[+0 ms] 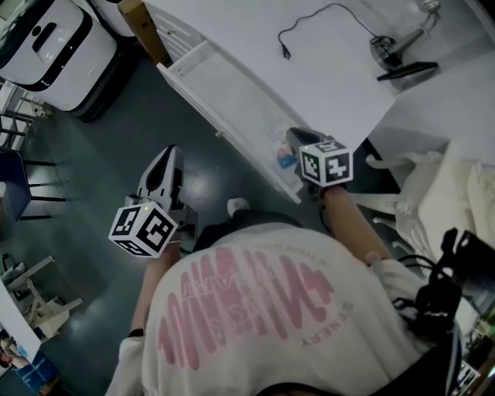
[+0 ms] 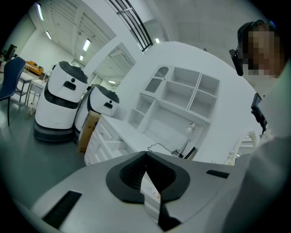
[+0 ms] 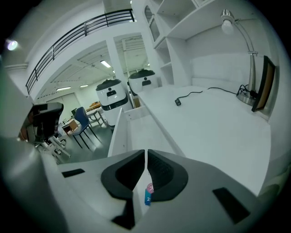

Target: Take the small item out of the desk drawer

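The long white desk drawer [image 1: 203, 87] stands pulled out from the desk. A small blue and pink packet [image 1: 286, 159] lies at its near end. My right gripper [image 1: 295, 138] hovers over that end, pointing steeply down, jaws shut and empty. In the right gripper view the packet [image 3: 148, 193] shows through the gap behind the closed tips of the right gripper [image 3: 146, 152], down in the drawer [image 3: 136, 132]. My left gripper [image 1: 169, 151] hangs over the floor left of the drawer. Its tips [image 2: 146, 154] meet, and only a pale strip shows behind them.
On the white desk top [image 1: 255, 39] lie a black cable with a plug [image 1: 309, 23], a lamp base [image 1: 390, 50] and a flat black device [image 1: 407, 72]. White robot units [image 1: 46, 46] and a cardboard box [image 1: 143, 23] stand at the far left. A white chair [image 1: 433, 182] is at the right.
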Demonstrator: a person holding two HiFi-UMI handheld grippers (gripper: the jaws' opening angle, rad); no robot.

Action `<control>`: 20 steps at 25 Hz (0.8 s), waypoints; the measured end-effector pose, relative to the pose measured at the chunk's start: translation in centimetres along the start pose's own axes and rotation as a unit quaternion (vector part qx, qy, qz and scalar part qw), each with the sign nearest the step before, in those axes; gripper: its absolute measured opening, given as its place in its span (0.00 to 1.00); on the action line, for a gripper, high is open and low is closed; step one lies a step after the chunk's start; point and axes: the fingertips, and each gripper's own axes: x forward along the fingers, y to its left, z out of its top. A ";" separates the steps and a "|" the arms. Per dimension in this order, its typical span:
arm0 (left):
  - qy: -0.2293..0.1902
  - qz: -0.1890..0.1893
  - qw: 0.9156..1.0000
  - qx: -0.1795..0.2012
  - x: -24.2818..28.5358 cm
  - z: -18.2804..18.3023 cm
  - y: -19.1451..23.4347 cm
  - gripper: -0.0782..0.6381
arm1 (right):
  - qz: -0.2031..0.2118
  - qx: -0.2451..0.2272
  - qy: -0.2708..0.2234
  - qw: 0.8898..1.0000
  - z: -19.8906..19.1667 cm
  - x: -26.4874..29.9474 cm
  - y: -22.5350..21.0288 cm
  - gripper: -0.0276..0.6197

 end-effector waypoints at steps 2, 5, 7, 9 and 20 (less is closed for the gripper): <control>0.010 0.000 1.000 -0.003 0.6 -0.6 0.4 0.15 | -0.002 -0.002 0.023 1.000 -1.0 1.2 -0.3 0.07; 0.022 0.007 1.000 -0.010 1.2 -1.2 1.3 0.15 | -0.011 -0.007 0.054 0.998 -2.2 2.7 -0.5 0.07; 0.028 0.012 0.999 -0.014 1.4 -1.3 1.7 0.15 | -0.015 -0.008 0.074 0.997 -2.9 3.8 -0.6 0.07; 0.035 0.016 0.999 -0.013 1.6 -1.3 2.1 0.15 | -0.022 -0.012 0.092 0.995 -3.5 4.8 -0.8 0.07; 0.057 0.040 0.997 -0.013 2.7 -0.9 4.5 0.15 | -0.042 -0.025 0.164 0.985 -6.0 8.9 -2.1 0.60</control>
